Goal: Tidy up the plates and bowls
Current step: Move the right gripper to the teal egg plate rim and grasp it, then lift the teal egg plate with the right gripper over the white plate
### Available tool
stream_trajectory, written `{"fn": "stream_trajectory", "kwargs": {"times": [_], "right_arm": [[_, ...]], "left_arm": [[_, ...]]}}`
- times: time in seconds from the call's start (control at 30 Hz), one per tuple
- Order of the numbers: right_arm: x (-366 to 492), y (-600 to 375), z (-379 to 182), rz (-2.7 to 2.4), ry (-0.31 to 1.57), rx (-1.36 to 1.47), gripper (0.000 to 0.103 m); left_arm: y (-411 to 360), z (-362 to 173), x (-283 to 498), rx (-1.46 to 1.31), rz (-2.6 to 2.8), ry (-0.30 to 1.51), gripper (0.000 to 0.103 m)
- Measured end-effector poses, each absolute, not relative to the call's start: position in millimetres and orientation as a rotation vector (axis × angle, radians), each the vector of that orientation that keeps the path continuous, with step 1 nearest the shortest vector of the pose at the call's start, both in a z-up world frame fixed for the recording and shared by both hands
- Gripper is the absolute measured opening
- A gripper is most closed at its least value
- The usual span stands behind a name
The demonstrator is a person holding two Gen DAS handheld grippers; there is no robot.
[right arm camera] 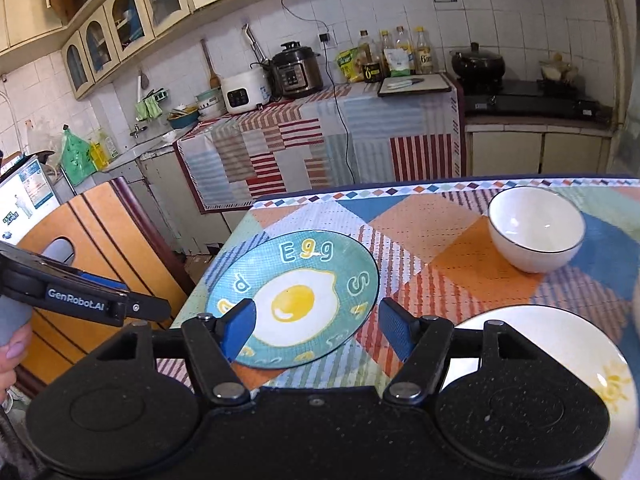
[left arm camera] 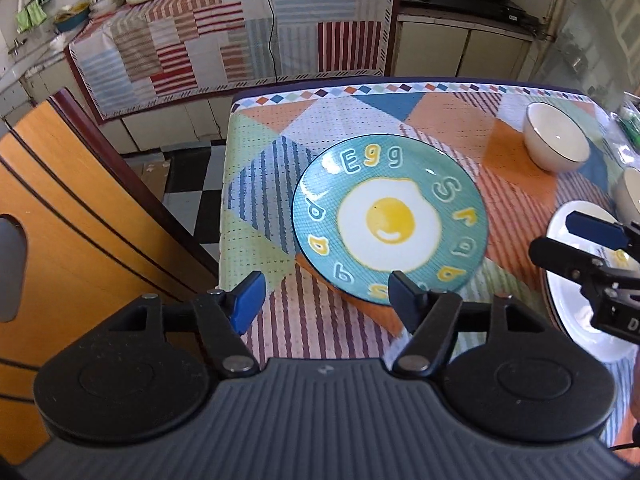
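Note:
A teal plate with a fried-egg picture [left arm camera: 390, 220] [right arm camera: 292, 300] lies flat on the patterned table [left arm camera: 360, 92] [right arm camera: 400, 190], near its left edge. My left gripper [left arm camera: 326, 298] is open just above the plate's near rim, with nothing between the blue pads. My right gripper [right arm camera: 316, 328] is open too, hovering over the near side of the same plate. A white plate with a yellow mark [right arm camera: 560, 344] [left arm camera: 570, 320] lies to the right. Farther back stands a white bowl [left arm camera: 556, 140] [right arm camera: 536, 228]. Each gripper also appears in the other's view: right gripper [left arm camera: 552, 234], left gripper [right arm camera: 148, 300].
Another bowl [left arm camera: 630, 196] peeks in at the right edge. An orange wooden panel [left arm camera: 80, 200] stands close to the table's left side. Behind is a counter with a striped cloth [right arm camera: 320, 140], a rice cooker [right arm camera: 244, 92] and a stove [right arm camera: 532, 100]. A person's hand [right arm camera: 8, 356] holds the left gripper.

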State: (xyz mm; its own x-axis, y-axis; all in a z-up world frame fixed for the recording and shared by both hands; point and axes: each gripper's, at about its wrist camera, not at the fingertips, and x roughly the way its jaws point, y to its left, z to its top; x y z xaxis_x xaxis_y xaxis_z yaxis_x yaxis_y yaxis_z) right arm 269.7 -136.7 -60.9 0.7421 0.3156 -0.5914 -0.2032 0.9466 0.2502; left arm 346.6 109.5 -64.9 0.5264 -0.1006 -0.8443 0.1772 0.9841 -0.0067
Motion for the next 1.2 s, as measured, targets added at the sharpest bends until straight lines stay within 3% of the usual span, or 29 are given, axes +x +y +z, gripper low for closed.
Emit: {"fn": "stream_trajectory", "kwargs": {"times": [0.57, 0.77, 0.87, 0.93, 1.0, 1.2], "right_arm": [[345, -140, -116, 0.263, 0.853, 0.232, 0.072], [355, -129, -130, 0.264, 0.871, 0.184, 0.072], [359, -127, -135, 0.268, 0.881, 0.175, 0.064], [363, -127, -138, 0.275, 0.891, 0.171, 0.05], [365, -127, -140, 0.277, 0.906, 0.164, 0.037], [372, -139, -142, 0.278, 0.936, 0.24, 0.026]], "left_arm": [[127, -143, 392, -0.033, -0.132, 1.107, 0.069], [128, -158, 400, -0.119, -0.136, 1.132, 0.063], [127, -162, 402, -0.127, -0.151, 1.117, 0.054], [128, -161, 402, -0.15, -0.163, 1.102, 0.044], [130, -162, 403, -0.197, -0.193, 1.104, 0.027], [127, -164, 397, -0.248, -0.182, 1.07, 0.024]]}}
